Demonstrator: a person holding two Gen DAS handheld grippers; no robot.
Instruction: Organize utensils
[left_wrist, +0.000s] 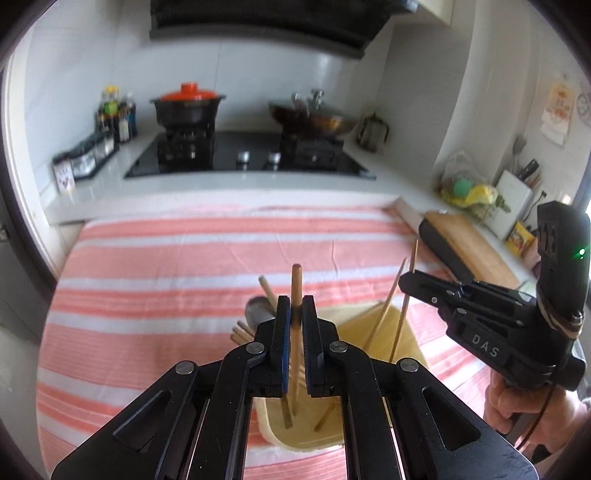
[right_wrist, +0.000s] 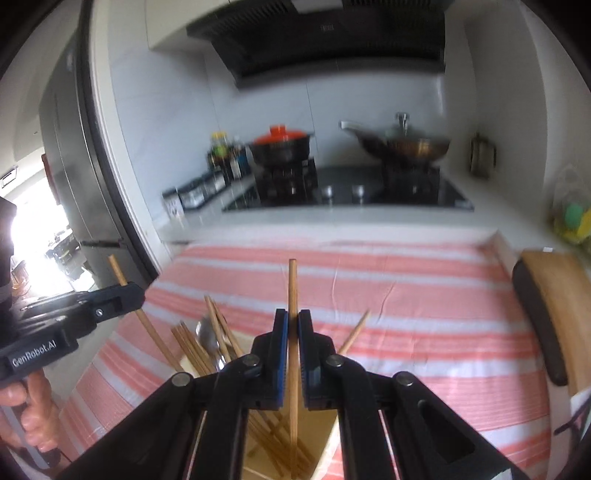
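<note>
Both the left gripper and right gripper pinch a chopstick upright, fingers clamped, to drop it tip-first into the holder below.

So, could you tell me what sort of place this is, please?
Most likely a home kitchen: a gas hob carrying a red-lidded pot and a wok, with a range hood overhead.
</note>
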